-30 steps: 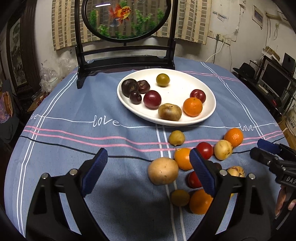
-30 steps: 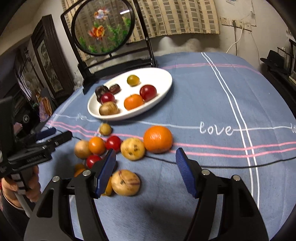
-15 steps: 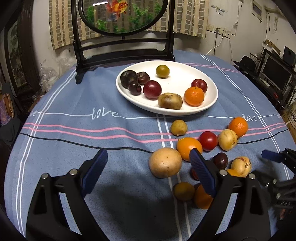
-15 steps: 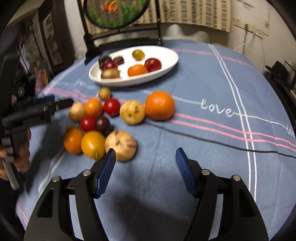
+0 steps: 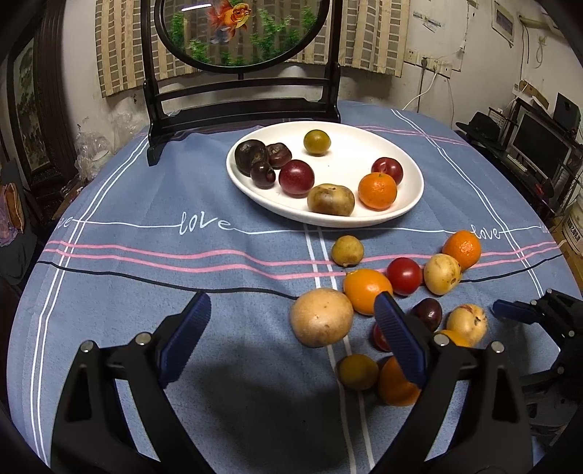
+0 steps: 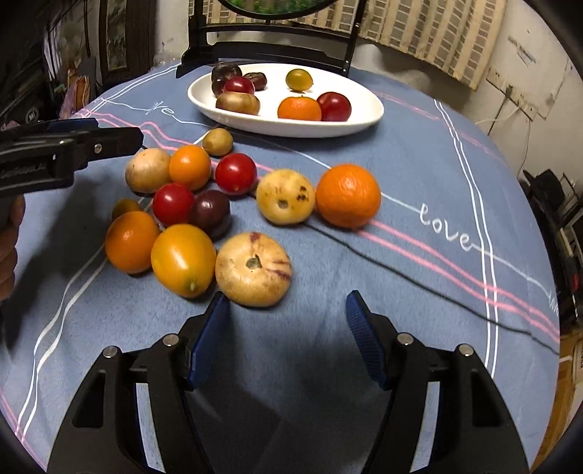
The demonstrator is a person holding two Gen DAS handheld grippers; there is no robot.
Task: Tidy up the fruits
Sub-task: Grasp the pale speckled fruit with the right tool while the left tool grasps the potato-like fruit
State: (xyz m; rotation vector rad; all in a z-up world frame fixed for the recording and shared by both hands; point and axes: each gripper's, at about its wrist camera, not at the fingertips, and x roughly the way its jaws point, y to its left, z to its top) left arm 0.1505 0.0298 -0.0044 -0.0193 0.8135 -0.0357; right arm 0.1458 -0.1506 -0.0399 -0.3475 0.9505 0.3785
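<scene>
A white oval plate [image 5: 364,218] [image 6: 364,120] at the back of the table holds several fruits: dark plums, a red plum, a green one, a mandarin and a brown one. In front of it lies a loose cluster on the blue cloth: a large tan fruit [image 5: 321,316], oranges, red tomatoes, a dark plum and a pale striped fruit [image 6: 253,269]. My left gripper [image 5: 291,342] hangs open over bare cloth just left of the tan fruit. My right gripper [image 6: 288,339] is open and empty, with the striped fruit just beyond its tips.
A black wooden stand with a round goldfish picture [image 5: 237,32] rises behind the plate. The blue tablecloth [image 5: 145,255] bears pink, white and black stripes. Shelves and electronics [image 5: 539,146] stand past the table's right edge. A hand [image 6: 9,248] grips the left tool.
My right gripper has rolled and dropped toward the loose fruit, so the striped fruit is now close before its tips. The left gripper stays where it was.
</scene>
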